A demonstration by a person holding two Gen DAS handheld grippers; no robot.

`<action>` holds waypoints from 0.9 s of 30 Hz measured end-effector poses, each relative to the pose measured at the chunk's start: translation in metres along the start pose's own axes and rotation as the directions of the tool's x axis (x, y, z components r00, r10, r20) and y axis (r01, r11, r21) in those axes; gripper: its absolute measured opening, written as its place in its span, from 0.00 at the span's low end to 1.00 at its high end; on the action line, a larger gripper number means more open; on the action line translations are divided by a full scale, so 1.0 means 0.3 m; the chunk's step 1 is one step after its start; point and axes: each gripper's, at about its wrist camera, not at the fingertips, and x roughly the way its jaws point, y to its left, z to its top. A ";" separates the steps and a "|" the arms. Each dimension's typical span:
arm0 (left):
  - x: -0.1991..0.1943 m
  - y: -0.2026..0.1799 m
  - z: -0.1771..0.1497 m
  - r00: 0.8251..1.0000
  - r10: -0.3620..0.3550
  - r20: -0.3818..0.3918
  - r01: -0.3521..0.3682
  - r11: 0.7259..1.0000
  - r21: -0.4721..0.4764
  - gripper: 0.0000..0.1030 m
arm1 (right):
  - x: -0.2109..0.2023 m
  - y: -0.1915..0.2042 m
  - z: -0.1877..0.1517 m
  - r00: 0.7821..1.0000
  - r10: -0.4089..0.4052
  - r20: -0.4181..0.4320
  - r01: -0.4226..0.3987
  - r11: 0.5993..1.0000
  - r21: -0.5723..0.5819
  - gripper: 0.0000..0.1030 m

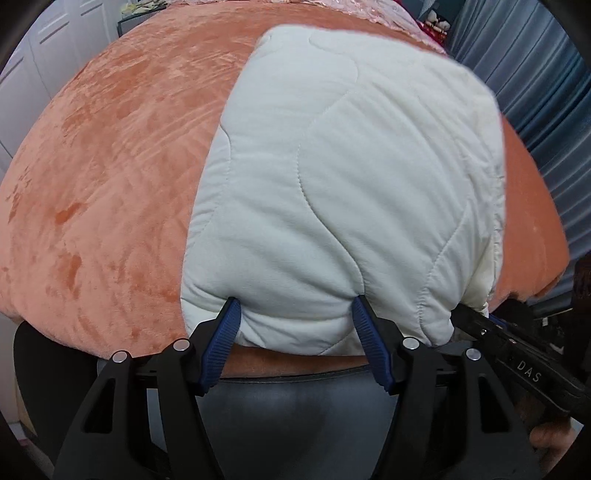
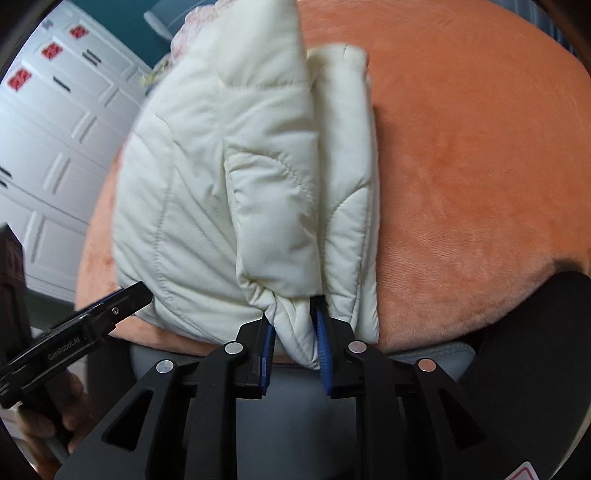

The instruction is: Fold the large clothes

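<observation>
A white quilted padded jacket lies folded on an orange plush bed cover. In the left wrist view my left gripper stands wide at the jacket's near edge. Its blue pads dig into the thick folded bulge between them. In the right wrist view the jacket shows stacked layers, and my right gripper pinches a bunched near corner that fills the narrow gap between its pads. The right gripper's tip meets the jacket's near right corner. The left gripper's tip shows at the near left corner.
White wardrobe doors with red stickers stand to the left of the bed. A blue curtain hangs on the right. A pink quilted cover lies at the far end. The person's grey trousers are at the bed's near edge.
</observation>
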 end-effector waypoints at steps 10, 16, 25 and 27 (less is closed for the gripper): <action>-0.182 0.059 0.339 0.983 -0.046 0.178 0.057 0.997 -0.060 0.59 | -0.200 0.106 0.285 0.970 0.041 0.241 -0.051 0.998 0.032 0.51; -0.119 0.014 0.521 0.986 -0.047 0.160 0.055 0.998 -0.044 0.59 | -0.118 0.116 0.518 0.962 0.038 0.272 -0.083 0.985 0.155 0.58; 0.006 -0.075 0.605 0.993 -0.046 0.107 0.048 0.999 -0.017 0.59 | 0.043 0.112 0.584 0.970 -0.002 0.241 -0.046 0.980 0.193 0.11; 0.036 -0.084 0.599 0.994 -0.041 0.099 0.042 0.999 -0.015 0.59 | 0.015 0.118 0.536 0.950 -0.085 0.299 0.040 0.987 0.156 0.11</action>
